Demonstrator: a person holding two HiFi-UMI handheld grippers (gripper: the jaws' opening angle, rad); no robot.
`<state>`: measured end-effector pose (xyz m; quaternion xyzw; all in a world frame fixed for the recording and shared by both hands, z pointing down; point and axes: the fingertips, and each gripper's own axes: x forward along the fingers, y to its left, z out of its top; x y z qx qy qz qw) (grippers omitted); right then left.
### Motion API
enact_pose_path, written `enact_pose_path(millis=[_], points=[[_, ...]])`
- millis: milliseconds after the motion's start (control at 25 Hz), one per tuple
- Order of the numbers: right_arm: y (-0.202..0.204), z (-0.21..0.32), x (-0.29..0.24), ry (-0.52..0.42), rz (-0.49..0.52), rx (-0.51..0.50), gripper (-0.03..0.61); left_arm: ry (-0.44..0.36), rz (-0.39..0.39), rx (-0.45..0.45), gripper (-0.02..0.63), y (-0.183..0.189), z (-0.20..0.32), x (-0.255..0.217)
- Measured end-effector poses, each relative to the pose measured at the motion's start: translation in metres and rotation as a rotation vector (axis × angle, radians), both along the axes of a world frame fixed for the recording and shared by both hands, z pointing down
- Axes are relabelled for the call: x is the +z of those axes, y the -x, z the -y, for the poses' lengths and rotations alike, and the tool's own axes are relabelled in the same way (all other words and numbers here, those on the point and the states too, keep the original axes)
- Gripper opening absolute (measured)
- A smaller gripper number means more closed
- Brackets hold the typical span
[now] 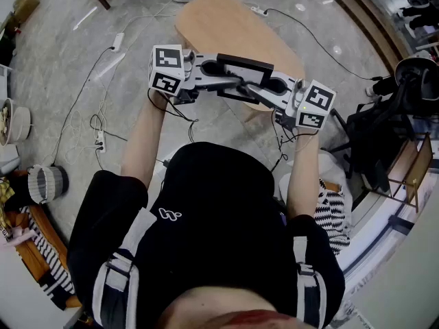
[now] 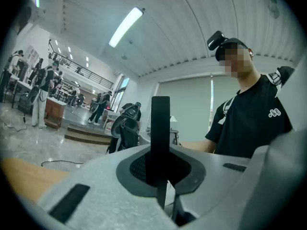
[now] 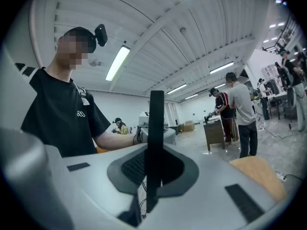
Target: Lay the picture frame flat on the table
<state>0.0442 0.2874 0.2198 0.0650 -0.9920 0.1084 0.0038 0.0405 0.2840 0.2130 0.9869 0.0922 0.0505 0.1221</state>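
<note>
A black picture frame hangs in the air over the near end of the oval wooden table. It is held from both sides. My left gripper is shut on its left edge and my right gripper is shut on its right edge. In the left gripper view the frame shows edge-on as an upright black bar, pinched by the left gripper. The right gripper view shows the same bar clamped in the right gripper. The frame's face is hidden from both gripper cameras.
Cables and a power strip lie on the grey floor left of the table. A striped basket stands at the left, and a black chair with bags at the right. Several people stand in the background.
</note>
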Motion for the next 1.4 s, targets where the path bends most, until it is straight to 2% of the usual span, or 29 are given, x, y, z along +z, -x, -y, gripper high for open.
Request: enact_pose_path(millis=[320,600,880,1040,1200,1400], points=[[0.000,0.004,-0.004,0.019,0.052,0.002,0.026,0.026,0.013,-0.026,0.015,-0.005,0.001,0.005],[0.003,-0.004,0.009,0.023,0.039,-0.054,0.021,0.014,0.031,-0.081,0.015,-0.001,-0.009,0.018],[0.004,0.011,0.014,0.022,0.035,-0.101,0.021,0.016,0.049,-0.124,0.015,0.000,0.007,0.023],[0.007,0.019,0.028,0.032,0.036,-0.094,0.021,0.019,0.051,-0.139,0.015,0.003,0.014,0.036],[0.016,0.043,0.045,0.057,0.024,-0.069,0.021,0.041,0.042,-0.132,0.015,0.012,0.038,0.053],[0.025,0.109,0.068,0.132,0.022,-0.007,0.021,0.110,0.037,-0.093,0.015,0.023,0.104,0.075]])
